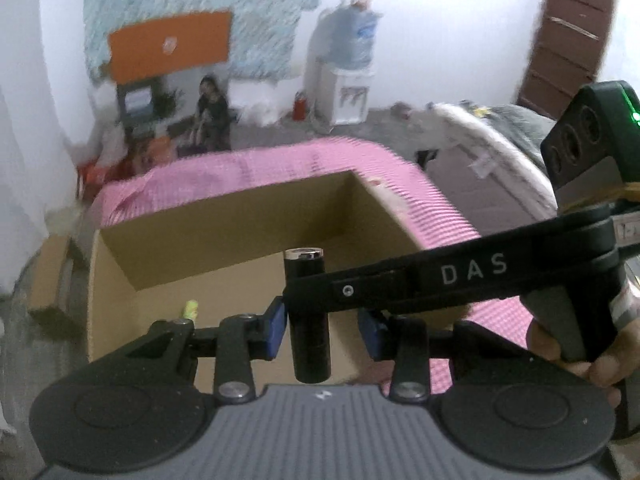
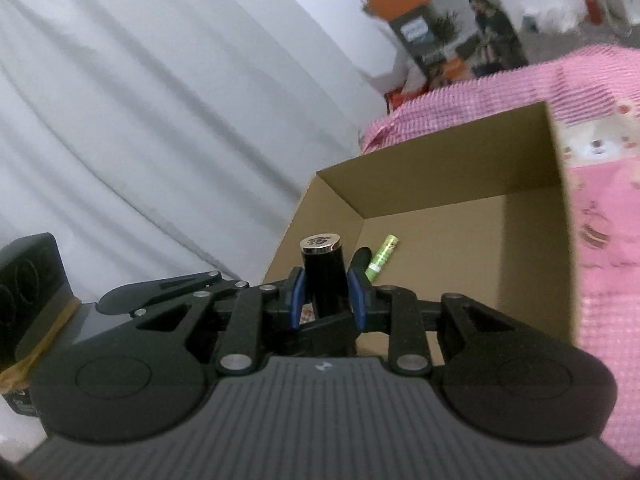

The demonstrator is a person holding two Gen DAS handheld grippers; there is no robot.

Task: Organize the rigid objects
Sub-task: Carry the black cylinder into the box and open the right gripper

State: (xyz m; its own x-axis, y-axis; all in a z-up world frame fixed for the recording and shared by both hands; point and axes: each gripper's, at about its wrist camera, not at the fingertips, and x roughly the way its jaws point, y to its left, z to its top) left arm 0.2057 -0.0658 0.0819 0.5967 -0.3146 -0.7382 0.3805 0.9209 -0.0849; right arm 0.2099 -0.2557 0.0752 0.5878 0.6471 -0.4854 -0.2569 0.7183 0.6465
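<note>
Between my right fingers stands a black cylinder point(image 2: 323, 276) with a silver cap, roughly upright, its capped end rising above the blue pads point(image 2: 297, 297) that press on it from both sides. So my right gripper point(image 2: 326, 296) is drawn in narrow and clamped on that cylinder about halfway down its length.

From the left wrist view the same cylinder point(image 1: 309, 316) sits in the gap of my left gripper point(image 1: 322, 332), but those jaws stand partly open: the left blue pad point(image 1: 276, 330) lies close beside the cylinder, while the right pad is clearly apart from it. I cannot tell whether the nearer pad touches. My right gripper's black arm, lettered DAS, crosses in front from the right side and meets the cylinder just below its cap. A hand point(image 1: 576, 356) grips that tool's handle at the far right edge.

Beyond and below my fingers lies an open cardboard box point(image 2: 532, 208), resting on a pink checked cloth point(image 2: 600, 280). On the box floor, just past my right fingertips and a little to their right, lies a green battery point(image 2: 382, 258), tilted on a diagonal; in the left wrist view only a yellow-green bit of it point(image 1: 191, 309) shows, left of my left pad. The cylinder hangs above the near part of the box, clear of the floor.
</note>
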